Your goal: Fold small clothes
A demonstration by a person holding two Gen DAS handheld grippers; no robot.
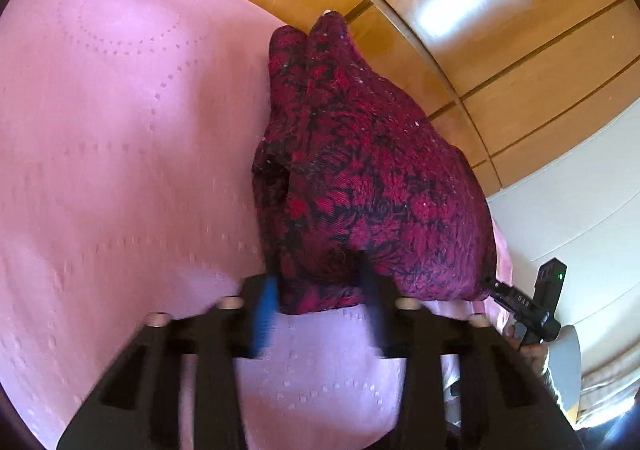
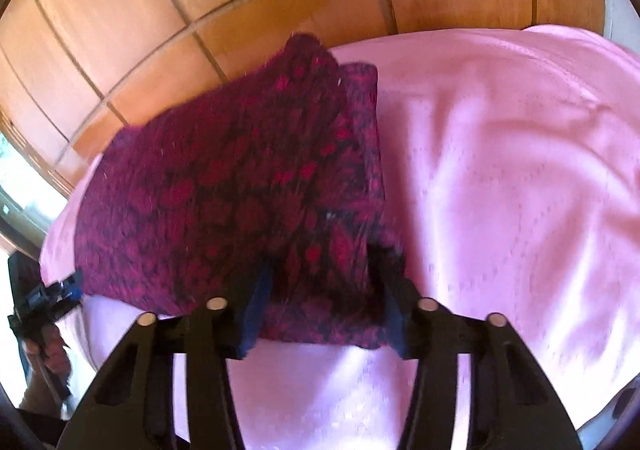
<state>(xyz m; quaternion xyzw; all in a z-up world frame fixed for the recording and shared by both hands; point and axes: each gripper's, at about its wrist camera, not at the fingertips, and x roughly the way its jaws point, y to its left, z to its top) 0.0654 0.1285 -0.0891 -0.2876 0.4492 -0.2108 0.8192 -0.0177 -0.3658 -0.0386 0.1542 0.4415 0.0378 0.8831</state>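
While both grippers sit at the near hem, entry reads as follows. Item 1, left wrist view: left gripper (image 1: pixel 320 310), blue-padded fingers (image 1: pixel 266 310) spread wide w/ the near edge of the garment (image 1: pixel 360 178) lying between them; cloth looks bunched over the tips, but whether pads actually pinch it can't be told (motion blur). Garment = dark red/black floral knit, already doubled, lying on pink bedspread (image 1: pixel 120 170) toward its edge nearest the wooden wardrobe (image 1: pixel 480 10). Right gripper (image 1: pixel 532 310) seen at the frame's right side, just beside the garment's near corner; its opening not legible from here. Item 2, right wrist view: right gripper (image 2: pixel 320 314), fingers (image 2: pixel 256 310) likewise well apart, straddling the hem of the same garment (image 2: pixel 240 190); grip unconfirmed, blur again. Left gripper (image 2: pixel 48 298) visible at far left, near the garment's other near corner. Judgement: step in hand = taking or releasing the near hem for a fold-over. To do well: seat pads on all layers, close both sides evenly, lift level, carry hem over in one arc, keep corners matched, avoid dragging bedspread along.
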